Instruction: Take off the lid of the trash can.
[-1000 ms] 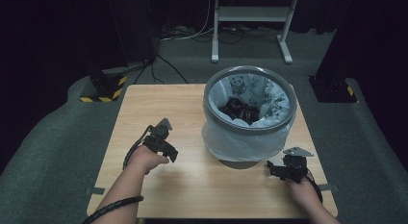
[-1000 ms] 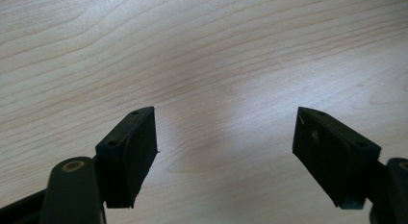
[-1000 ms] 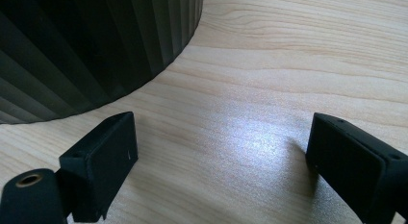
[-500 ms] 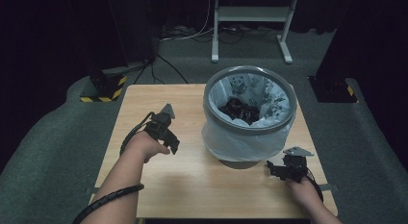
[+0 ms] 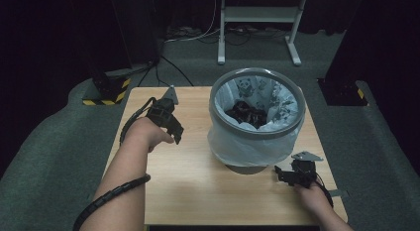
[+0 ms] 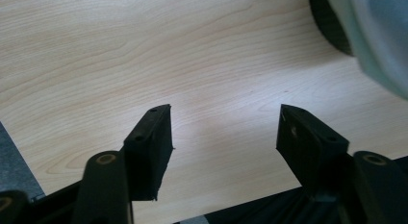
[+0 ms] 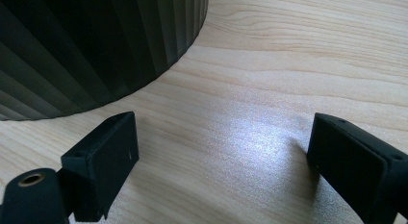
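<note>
high view: a grey bin (image 5: 256, 123) lined with a pale printed bag (image 5: 247, 146) stands upright on the wooden table (image 5: 198, 181), toward the right and far half, its mouth facing straight up and its long axis vertical. something dark lies in the bottom of it, too dim to name. the left gripper (image 5: 174, 134) hangs above the table just left of the bin, apart from it, pointing down and toward the person. the right gripper (image 5: 278, 174) rests low near the bin's base at the front right, aimed at it.

left gripper view: the jaws stand parted over bare wood with nothing between them, released; they have just been closing. the bag's edge and the bin's dark foot show at the top right.

right gripper view: the jaws are spread wide, empty, just above the table, with the bin's ribbed dark wall (image 7: 91, 46) close ahead on the left.

by my reading the work is the approach to the bin, neither gripper gripping yet. the next move likely calls for the left gripper to reach the bag's rim while the right steadies the base.
</note>
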Motion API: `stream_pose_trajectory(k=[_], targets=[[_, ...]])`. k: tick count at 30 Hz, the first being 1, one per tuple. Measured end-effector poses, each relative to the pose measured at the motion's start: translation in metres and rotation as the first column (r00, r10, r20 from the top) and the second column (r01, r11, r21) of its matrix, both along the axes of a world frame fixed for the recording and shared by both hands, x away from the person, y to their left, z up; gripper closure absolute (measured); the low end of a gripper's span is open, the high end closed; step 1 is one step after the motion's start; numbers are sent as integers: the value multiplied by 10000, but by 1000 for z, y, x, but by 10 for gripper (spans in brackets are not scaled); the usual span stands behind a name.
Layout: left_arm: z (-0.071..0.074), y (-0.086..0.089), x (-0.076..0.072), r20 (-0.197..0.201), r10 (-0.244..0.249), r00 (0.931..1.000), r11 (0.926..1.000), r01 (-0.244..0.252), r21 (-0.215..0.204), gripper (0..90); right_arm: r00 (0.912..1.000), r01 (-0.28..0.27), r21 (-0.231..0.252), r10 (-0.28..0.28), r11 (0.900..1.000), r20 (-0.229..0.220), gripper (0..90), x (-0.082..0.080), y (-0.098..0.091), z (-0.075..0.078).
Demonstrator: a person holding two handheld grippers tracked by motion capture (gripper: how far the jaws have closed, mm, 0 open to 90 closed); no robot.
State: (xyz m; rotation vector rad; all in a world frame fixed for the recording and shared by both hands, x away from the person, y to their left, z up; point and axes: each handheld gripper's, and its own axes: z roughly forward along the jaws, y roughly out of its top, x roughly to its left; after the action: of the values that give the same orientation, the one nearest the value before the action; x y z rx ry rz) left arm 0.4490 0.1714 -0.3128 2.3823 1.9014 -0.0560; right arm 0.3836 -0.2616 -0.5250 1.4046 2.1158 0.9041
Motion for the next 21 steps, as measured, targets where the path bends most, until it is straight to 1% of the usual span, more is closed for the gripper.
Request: stream_pose_trajectory(k=[4, 6, 9, 10, 11, 12, 13, 14, 18, 20, 21], targets=[[15, -3, 2, -11, 46, 10000, 10000, -46, -34, 399, 10000, -35, -24, 35, 10000, -1, 103, 0, 0, 0], [24, -3, 3, 24, 205, 9998, 9997, -205, -116, 406, 10000, -20, 3, 20, 10000, -14, 104, 0, 0, 0], [33, -2, 5, 91, 475, 9988, 9989, -475, -41, 417, 10000, -12, 14, 12, 10000, -40, 103, 0, 0, 0], [36, -1, 7, 81, 466, 9989, 9989, -467, 25, 424, 10000, -19, 14, 19, 10000, -38, 103, 0, 0, 0], [39, -2, 7, 67, 491, 9988, 9988, -491, -22, 423, 10000, -8, 34, 8, 10000, -59, 103, 0, 0, 0], [44, -3, 7, 108, 553, 9984, 9984, -552, -103, 423, 10000, -4, 35, 4, 10000, -60, 103, 0, 1, 0], [46, -3, 8, 156, 577, 9982, 9983, -576, -71, 423, 10000, -7, 33, 7, 10000, -58, 103, 0, 0, 0], [50, -4, 8, 208, 663, 9976, 9976, -658, -215, 424, 10000, -6, 33, 6, 10000, -61, 103, 0, 0, 0], [66, -10, 9, 410, 679, 9968, 9976, -672, -188, 430, 9999, -111, -15, 111, 9999, -20, 103, 0, 0, 0], [75, -14, 11, 561, 801, 9952, 9966, -789, -240, 429, 9999, -106, 10, 106, 9999, -34, 103, 0, 1, 0], [80, -15, 12, 643, 715, 9954, 9974, -707, -150, 429, 9999, -105, 12, 105, 9999, -37, 103, 0, 1, 0]])
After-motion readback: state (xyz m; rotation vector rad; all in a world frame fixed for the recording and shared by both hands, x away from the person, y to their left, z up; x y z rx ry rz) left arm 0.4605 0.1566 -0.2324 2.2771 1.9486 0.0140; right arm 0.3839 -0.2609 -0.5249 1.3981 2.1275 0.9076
